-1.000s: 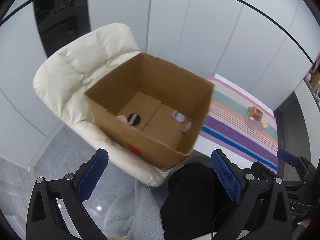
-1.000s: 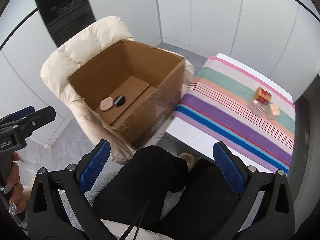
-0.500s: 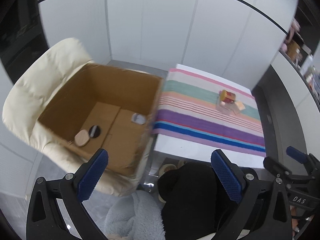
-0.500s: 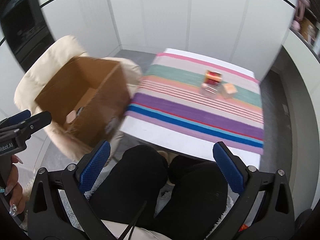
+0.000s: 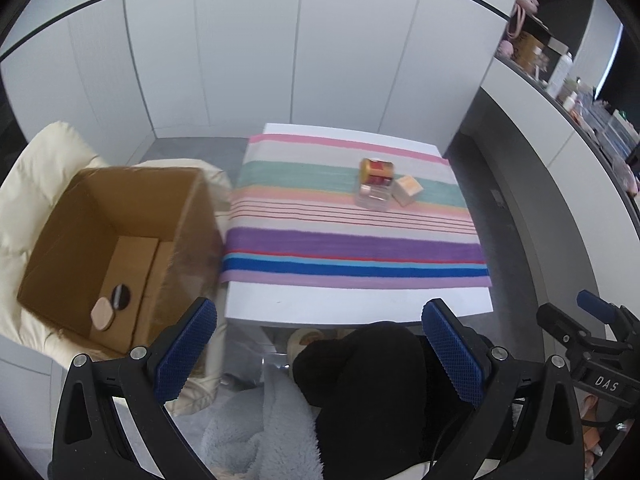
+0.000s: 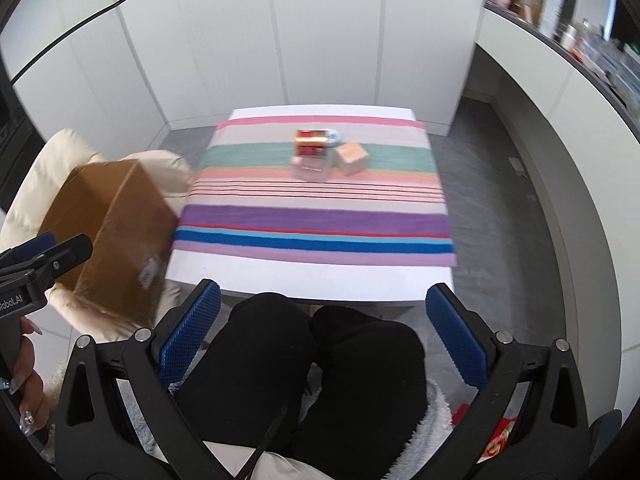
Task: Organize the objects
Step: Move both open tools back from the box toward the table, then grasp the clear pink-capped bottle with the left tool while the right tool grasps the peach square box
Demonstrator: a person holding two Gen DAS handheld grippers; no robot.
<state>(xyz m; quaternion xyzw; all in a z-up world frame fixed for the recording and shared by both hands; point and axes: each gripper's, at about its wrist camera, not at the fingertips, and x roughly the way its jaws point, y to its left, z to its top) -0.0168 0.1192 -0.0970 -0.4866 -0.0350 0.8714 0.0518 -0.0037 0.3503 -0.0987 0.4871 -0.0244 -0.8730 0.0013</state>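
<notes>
Grippers first: the left gripper (image 5: pixel 320 346) and the right gripper (image 6: pixel 322 334) both hang above the seated person's black-clad knees (image 6: pixel 316 356), each with its blue-padded fingers spread wide apart and nothing between them. Neither touches any object. A pale fleece blanket (image 5: pixel 260 432) lies beside the knees in the left wrist view.

Beyond the knees stands a white table (image 5: pixel 356 306) covered by a striped cloth (image 5: pixel 352 244). To the left of the table, a cardboard box (image 5: pixel 56 248) sits open-topped on a cream padded chair (image 5: pixel 36 160). On the box floor lie a black round disc (image 5: pixel 119 297) and a beige oval piece (image 5: pixel 102 313), touching or overlapping.

Toward the far side of the cloth, three items are grouped close together: a red and gold can (image 5: pixel 376 171), a clear container (image 5: pixel 373 197) just in front of it, and a small tan box (image 5: pixel 407 190) just beside them. White wall panels (image 5: pixel 248 48) stand behind the table.
</notes>
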